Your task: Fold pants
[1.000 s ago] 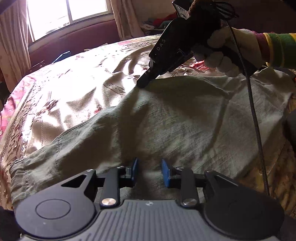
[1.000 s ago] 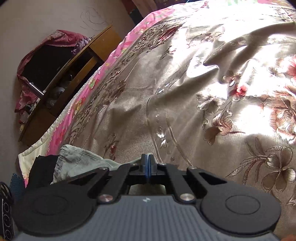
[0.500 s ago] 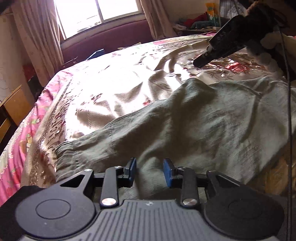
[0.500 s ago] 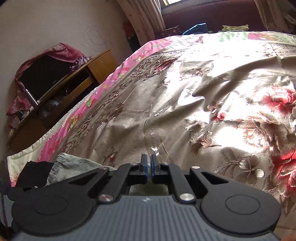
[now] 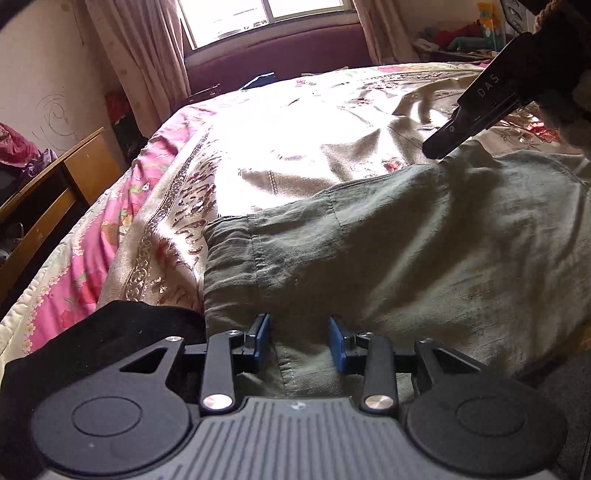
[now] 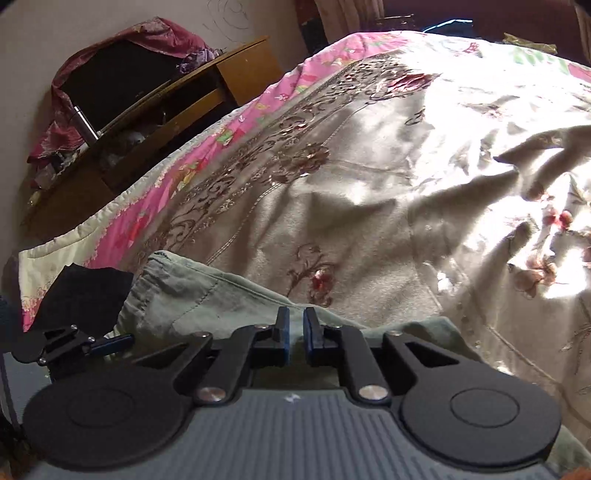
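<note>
While the pants (image 5: 424,251) lie doubled on the bed (image 5: 280,147), more folds remain: left gripper (image 5: 300,341) jaws have just been opening, part-open and empty over the near edge, and right gripper (image 6: 294,336) jaws have just been opening to a slit, holding nothing.

matt cloth pants (image 5: 424,258), glossy bedspread (image 5: 295,122)

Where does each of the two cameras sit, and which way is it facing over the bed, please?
Left wrist: on the left hand-held gripper, looking up the bed toward the window; the olive pants fill the foreground, the right hand-held gripper enters top right.
Right wrist: on the right hand-held gripper, looking across the floral bedspread toward a wooden desk.
Shared: pants, bedspread, desk.
</note>
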The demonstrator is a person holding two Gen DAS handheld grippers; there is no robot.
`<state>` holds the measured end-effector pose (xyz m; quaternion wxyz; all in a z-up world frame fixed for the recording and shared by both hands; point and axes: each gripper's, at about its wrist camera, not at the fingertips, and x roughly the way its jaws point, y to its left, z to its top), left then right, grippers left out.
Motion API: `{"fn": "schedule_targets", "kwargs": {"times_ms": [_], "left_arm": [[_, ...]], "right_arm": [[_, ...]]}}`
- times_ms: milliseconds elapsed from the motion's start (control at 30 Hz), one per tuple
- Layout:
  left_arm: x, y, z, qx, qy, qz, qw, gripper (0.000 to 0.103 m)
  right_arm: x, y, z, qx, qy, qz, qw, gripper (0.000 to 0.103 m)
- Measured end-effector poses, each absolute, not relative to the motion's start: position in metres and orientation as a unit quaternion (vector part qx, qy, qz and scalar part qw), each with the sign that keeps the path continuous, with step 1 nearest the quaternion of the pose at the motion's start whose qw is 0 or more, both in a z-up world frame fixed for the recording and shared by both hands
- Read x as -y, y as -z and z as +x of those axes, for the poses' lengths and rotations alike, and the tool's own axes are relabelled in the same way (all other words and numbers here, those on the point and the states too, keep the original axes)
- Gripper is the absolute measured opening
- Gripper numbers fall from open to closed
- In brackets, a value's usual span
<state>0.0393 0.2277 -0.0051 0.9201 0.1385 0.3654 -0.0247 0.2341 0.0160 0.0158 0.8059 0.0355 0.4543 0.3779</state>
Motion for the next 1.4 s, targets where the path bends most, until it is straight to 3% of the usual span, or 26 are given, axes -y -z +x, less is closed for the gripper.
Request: {"fn": "schedule_targets", "kwargs": {"times_ms": [67, 133, 200, 233, 400, 700, 767, 833, 1067, 1400], "left_arm": [[-0.228, 0.006, 0.039, -0.365, 0.024, 0.139, 0.920, 0.049], [-0.230, 0.006, 0.037, -0.364, 0.018, 0.137, 0.921, 0.049], [-0.228, 0.005, 0.034, -0.363, 0.013, 0.144, 0.921, 0.049], [-0.225, 0.004, 0.032, -0.361, 0.011, 0.151, 0.920, 0.049], [-0.205, -0.015, 0.018, -0.337, 0.026, 0.163, 0.927, 0.049], [-0.104, -0.043, 0.011, -0.296, 0.152, 0.184, 0.925, 0.050], [-0.073, -0.047, 0.013, -0.295, 0.187, 0.186, 0.918, 0.050], [-0.038, -0.050, 0.012, -0.294, 0.226, 0.194, 0.908, 0.050], [0.056, -0.056, 0.000, -0.286, 0.311, 0.262, 0.867, 0.050], [0.097, -0.056, 0.007, -0.310, 0.327, 0.289, 0.845, 0.050]], "right_arm": [[-0.037, 0.001, 0.238, -0.480, -0.367, 0.040, 0.796, 0.011], [-0.046, 0.017, 0.243, -0.473, -0.346, 0.049, 0.809, 0.000], [-0.043, 0.015, 0.244, -0.474, -0.327, 0.079, 0.813, 0.000], [-0.036, 0.007, 0.237, -0.461, -0.326, 0.102, 0.819, 0.012], [0.025, -0.025, 0.195, -0.422, -0.299, 0.116, 0.848, 0.012], [0.294, -0.031, 0.056, -0.386, -0.003, 0.298, 0.873, 0.014], [0.348, -0.023, 0.013, -0.359, 0.056, 0.353, 0.862, 0.029], [0.381, -0.011, -0.017, -0.337, 0.097, 0.394, 0.850, 0.034], [0.432, 0.053, -0.050, -0.261, 0.112, 0.527, 0.801, 0.034], [0.472, 0.090, -0.026, -0.140, 0.062, 0.620, 0.770, 0.032]]}}
